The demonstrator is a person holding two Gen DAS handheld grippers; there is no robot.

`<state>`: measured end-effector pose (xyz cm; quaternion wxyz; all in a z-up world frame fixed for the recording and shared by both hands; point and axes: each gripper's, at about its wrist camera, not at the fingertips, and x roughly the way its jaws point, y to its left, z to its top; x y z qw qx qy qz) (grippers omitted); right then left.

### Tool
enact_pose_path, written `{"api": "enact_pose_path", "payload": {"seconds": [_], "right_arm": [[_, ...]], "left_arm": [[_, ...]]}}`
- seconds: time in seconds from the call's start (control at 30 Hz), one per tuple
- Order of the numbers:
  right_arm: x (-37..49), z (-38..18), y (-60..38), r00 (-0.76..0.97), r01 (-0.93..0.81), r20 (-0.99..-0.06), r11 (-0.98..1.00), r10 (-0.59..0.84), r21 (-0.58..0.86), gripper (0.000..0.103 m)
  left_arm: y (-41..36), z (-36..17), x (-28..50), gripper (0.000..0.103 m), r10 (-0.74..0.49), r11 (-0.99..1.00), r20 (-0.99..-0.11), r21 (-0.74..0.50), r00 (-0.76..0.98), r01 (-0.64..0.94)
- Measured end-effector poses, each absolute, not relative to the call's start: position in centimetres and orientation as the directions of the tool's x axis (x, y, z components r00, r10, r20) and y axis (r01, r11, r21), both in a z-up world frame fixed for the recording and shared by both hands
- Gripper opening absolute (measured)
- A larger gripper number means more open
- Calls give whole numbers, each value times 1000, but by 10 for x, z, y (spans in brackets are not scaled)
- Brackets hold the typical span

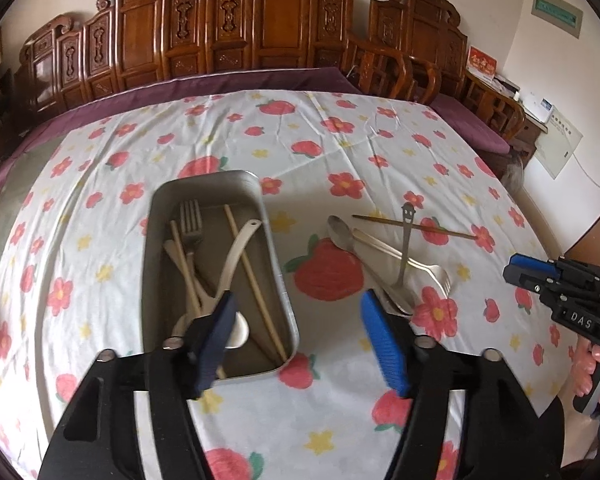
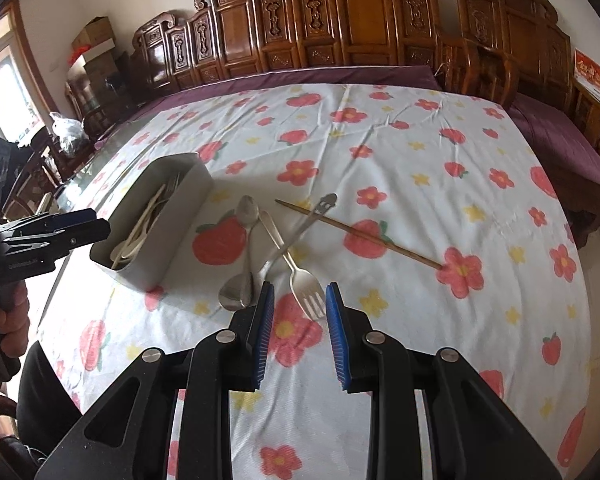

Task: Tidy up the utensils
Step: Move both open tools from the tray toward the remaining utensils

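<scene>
A metal tray [image 1: 156, 216] holds a fork [image 1: 191, 220], wooden chopsticks [image 1: 256, 284] and white spoons [image 1: 236, 256]. My left gripper [image 1: 298, 300] stands open over the tray's near right corner, its left finger above the white spoons, with nothing gripped. To the right lie a metal spoon [image 1: 338, 232], a metal fork [image 1: 436, 276], a smiley-handled utensil [image 1: 406, 236] and one chopstick [image 1: 416, 226]. In the right wrist view my right gripper [image 2: 300, 292] hovers narrowly open around the tines of that fork [image 2: 306, 294], which rests on the cloth; the pads do not press it.
A flowered tablecloth [image 2: 380, 152] covers the table. A carved wooden bench back [image 1: 228, 32] with a purple cushion [image 1: 260, 76] runs behind it. A second spoon bowl [image 2: 236, 294] lies left of my right gripper. A person's hand [image 2: 4, 320] holds the left gripper's handle.
</scene>
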<state>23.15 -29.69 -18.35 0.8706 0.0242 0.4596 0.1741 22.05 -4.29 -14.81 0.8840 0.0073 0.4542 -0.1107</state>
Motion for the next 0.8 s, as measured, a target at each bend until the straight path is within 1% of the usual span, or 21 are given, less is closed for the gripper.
{"api": "enact_pose_path", "payload": {"seconds": [0.07,0.2,0.4,0.7,0.8], "right_arm": [[232,-188,-298,511,-288,-796,937,324,197,30],[237,-198,-297,492,-306,-806,932,328,193,30],[253,-214,-285,451,-350,-826,919,337,184,30],[269,-234,-253,439,-408,-851,908,288,97,30],[270,-243,-244,433,-429,-866,902,249,45,30]], "left_arm": [[-49,-151,222,72,-194,975,-805,-94,560,204],[-65,-161,226,72,-213,971,-818,-114,535,212],[-80,-177,225,72,-213,968,-838,-112,503,223],[-84,-190,226,72,-200,971,-855,-109,478,212],[-87,-192,225,72,-198,971,-858,-106,473,214]]}}
